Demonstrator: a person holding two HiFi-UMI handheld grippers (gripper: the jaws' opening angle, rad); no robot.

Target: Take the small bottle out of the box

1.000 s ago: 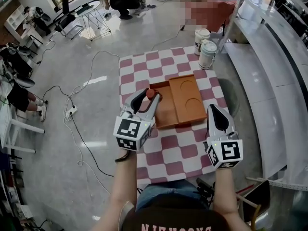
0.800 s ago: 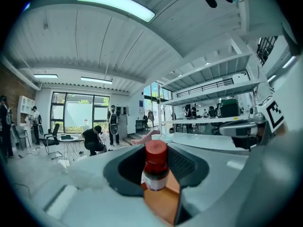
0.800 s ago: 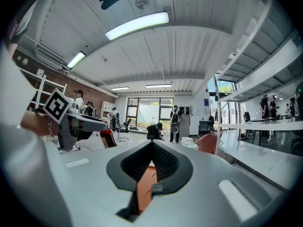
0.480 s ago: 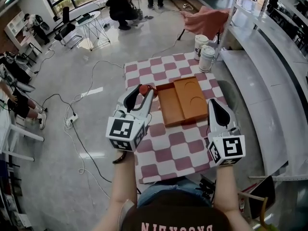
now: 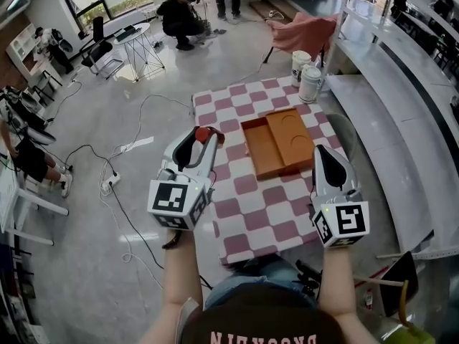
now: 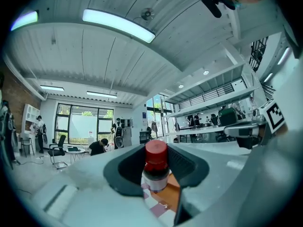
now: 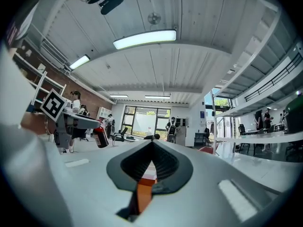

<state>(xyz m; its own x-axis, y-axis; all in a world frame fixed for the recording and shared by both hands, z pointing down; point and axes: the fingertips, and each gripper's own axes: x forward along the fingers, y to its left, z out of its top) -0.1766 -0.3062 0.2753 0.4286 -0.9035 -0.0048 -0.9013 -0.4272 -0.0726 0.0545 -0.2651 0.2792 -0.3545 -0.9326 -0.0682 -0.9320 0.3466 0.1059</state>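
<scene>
Counter (image 5: pixel 252 208) with the red-and-white check cloth fills the centre of the head view. Box (image 5: pixel 281 142), orange-brown wood, lies open on it right of centre. Both halves are flat, one has a round recess, and I see nothing in either.

Left tool (image 5: pixel 202 137) is left of the box in the head view, over the counter's left edge, and points away from the person. Its jaws are clamped on the small bottle (image 6: pixel 155 165), dark pads on either side of the body. Right tool (image 5: pixel 322 153) is at the box's lower right corner, jaws together with nothing between them. Only a sliver of box shows below the pads in the right gripper view.

Status, as I read it:
- Bottle is out of the box and apart from it, so the extraction looks done.
- What's left is at most setting it down on the cloth or carrying it off.

Bottle look:
- Red screw cap, dark body, pale label band lower down.
- Upright in the grip, cap proud of the pads.
- Small, rigid and held squarely, no visible slip.
</scene>
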